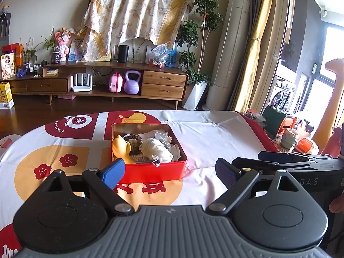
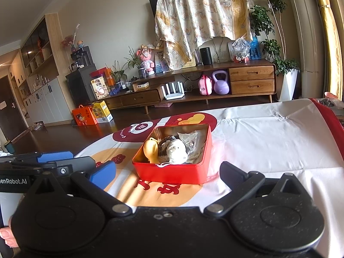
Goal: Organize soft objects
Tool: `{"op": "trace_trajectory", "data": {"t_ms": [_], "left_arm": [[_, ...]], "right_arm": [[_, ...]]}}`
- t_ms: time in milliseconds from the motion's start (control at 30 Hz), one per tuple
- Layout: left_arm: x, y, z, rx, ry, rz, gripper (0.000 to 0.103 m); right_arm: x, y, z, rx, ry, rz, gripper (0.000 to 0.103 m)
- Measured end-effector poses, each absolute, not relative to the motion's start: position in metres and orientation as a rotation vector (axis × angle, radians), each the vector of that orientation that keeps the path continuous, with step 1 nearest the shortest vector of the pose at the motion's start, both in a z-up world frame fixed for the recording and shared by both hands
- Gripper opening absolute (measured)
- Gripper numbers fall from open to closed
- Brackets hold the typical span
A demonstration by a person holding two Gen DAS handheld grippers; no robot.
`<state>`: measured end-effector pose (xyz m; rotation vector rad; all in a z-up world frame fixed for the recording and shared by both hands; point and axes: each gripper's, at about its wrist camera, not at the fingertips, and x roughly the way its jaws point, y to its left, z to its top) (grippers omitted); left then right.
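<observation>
Both grippers hover above the tablecloth with their fingers spread wide and nothing between them: the left gripper (image 1: 172, 172) sits on the near side of the tin, its blue pad (image 1: 114, 173) overlapping the tin's near-left corner in the left wrist view, though whether they touch cannot be told; the right gripper (image 2: 169, 172) also faces the tin from the near side, empty, its two pads well apart; each tool shows at the edge of the other's camera. One red tin (image 1: 150, 173), lidless and square, rests on the printed tablecloth (image 1: 215, 133); inside it, counted, lie one yellow soft toy (image 1: 122, 148) at the left, one cream bundle of cloth (image 1: 155, 149) near the middle with a loop hanging over the front rim, one dark brown knitted piece (image 1: 134, 142) behind and beneath them, and pale gauzy fabric (image 1: 160, 135) toward the back right; these four soft things are crowded together, touching. Beyond the table stands one long wooden cabinet (image 1: 164, 83) with one purple kettlebell (image 1: 132, 82).
</observation>
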<state>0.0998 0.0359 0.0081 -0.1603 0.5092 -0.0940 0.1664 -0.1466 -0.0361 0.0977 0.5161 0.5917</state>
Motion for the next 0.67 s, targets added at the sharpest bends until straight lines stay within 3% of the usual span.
{"op": "trace_trajectory", "data": {"t_ms": [667], "left_arm": [[0.1000,0.0354,0.0080,-0.165,0.516,-0.102,0.092]], "right_arm": [[0.1670,-0.1470,-0.0377,0.095,0.525,0.589,0.103]]}}
